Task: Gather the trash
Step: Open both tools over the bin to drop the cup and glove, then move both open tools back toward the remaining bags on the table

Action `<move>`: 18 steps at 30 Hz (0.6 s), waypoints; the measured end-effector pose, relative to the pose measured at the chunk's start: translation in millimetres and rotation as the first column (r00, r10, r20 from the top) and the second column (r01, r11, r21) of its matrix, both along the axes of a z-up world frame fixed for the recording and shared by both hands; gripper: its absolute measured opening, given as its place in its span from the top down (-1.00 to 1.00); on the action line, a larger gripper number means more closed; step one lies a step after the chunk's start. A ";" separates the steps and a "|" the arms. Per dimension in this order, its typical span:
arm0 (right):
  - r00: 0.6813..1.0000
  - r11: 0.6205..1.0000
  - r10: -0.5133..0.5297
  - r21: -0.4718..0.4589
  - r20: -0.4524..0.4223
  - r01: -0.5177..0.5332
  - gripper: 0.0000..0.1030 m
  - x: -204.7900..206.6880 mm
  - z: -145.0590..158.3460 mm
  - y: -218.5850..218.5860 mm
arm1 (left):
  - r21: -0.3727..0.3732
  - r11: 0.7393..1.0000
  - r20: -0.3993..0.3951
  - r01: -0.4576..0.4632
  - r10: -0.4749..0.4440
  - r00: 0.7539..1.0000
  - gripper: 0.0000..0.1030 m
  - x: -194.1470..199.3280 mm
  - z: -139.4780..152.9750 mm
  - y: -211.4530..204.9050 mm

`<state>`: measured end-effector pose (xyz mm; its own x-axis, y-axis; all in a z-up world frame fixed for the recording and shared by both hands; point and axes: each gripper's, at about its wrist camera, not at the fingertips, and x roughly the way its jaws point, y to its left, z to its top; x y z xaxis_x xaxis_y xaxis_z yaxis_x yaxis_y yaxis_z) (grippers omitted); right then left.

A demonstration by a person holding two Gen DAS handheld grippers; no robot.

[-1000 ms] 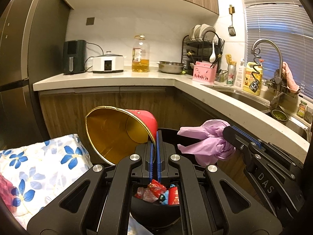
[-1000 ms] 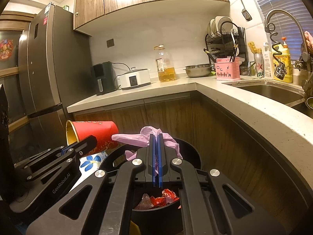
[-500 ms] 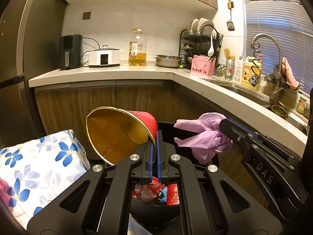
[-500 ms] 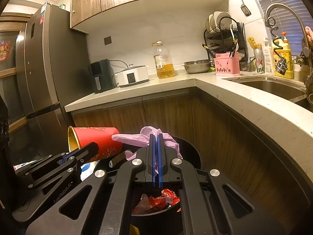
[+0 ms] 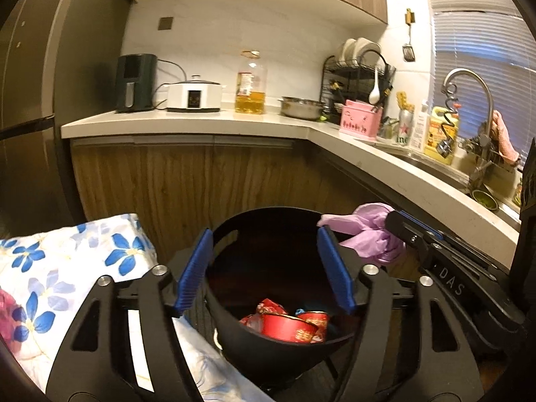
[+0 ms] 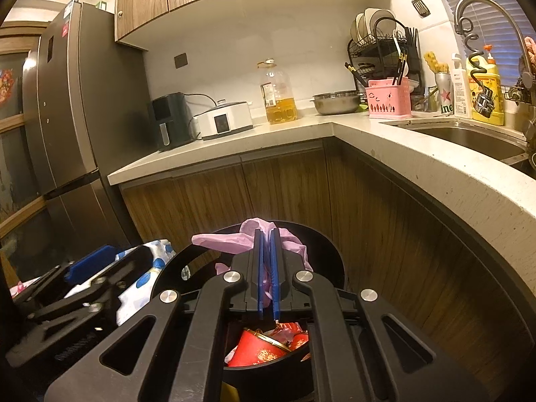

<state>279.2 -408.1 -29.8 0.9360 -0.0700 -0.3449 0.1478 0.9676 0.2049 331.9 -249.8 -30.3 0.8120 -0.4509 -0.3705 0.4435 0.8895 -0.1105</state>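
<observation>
A black trash bin [image 5: 268, 210] stands below both grippers. A red paper cup [image 5: 288, 326] lies on its side inside it among red wrappers, also seen under the right gripper as the cup [image 6: 258, 351]. My left gripper [image 5: 264, 234] hangs over the bin, its jaws opening wide with nothing between them. My right gripper [image 6: 266, 234] holds a crumpled purple plastic bag [image 6: 227, 243] above the bin's rim [image 6: 331, 254]. Its jaws are starting to open, and the plastic is still pinched between the blue pads. The left wrist view shows that bag [image 5: 368, 234] at the right gripper's tip [image 5: 398, 221].
A white cloth with blue flowers [image 5: 67, 268] lies left of the bin. Wooden cabinet fronts [image 6: 284, 194] and a pale L-shaped counter [image 6: 418, 160] wrap behind and to the right. A dark fridge [image 6: 67, 117] stands at the left, a sink [image 6: 469, 137] at the right.
My left gripper has opened and the red cup it pinched by the rim has dropped into the bin. The right gripper's pads have parted slightly around the purple bag.
</observation>
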 end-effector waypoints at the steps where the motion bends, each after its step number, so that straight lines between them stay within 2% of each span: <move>1: 1.000 1.000 0.000 0.000 -0.001 0.000 0.75 0.3 -0.3 -0.1 | -0.002 1.000 0.000 -0.011 0.011 1.000 -0.40 -0.5 0.0 2.5; 3: 1.000 1.000 -0.004 -0.001 -0.001 0.004 0.55 0.5 -0.5 0.3 | -0.015 0.999 -0.003 -0.028 0.028 1.000 -0.47 -2.2 0.1 10.9; 7: 1.000 1.000 -0.003 -0.004 0.001 0.003 0.41 -1.6 0.1 3.9 | -0.027 0.998 -0.007 -0.060 0.060 0.998 -0.61 -9.3 1.1 24.9; 14: 1.000 1.000 -0.011 -0.009 0.016 0.011 -0.33 -13.6 1.7 13.4 | -0.001 0.991 0.026 -0.134 0.134 0.991 -0.87 -37.0 -0.5 50.9; 18: 1.000 1.000 0.002 -0.009 0.018 -0.002 -0.55 -23.4 -1.4 23.8 | -0.001 0.981 0.031 -0.195 0.195 0.980 -0.88 -55.1 -3.6 76.2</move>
<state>255.8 -384.3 -31.3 0.9423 -0.0710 -0.3271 0.1422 0.9696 0.1993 276.8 -173.5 -33.9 0.8952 -0.2818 -0.3452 0.2645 0.9595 -0.0973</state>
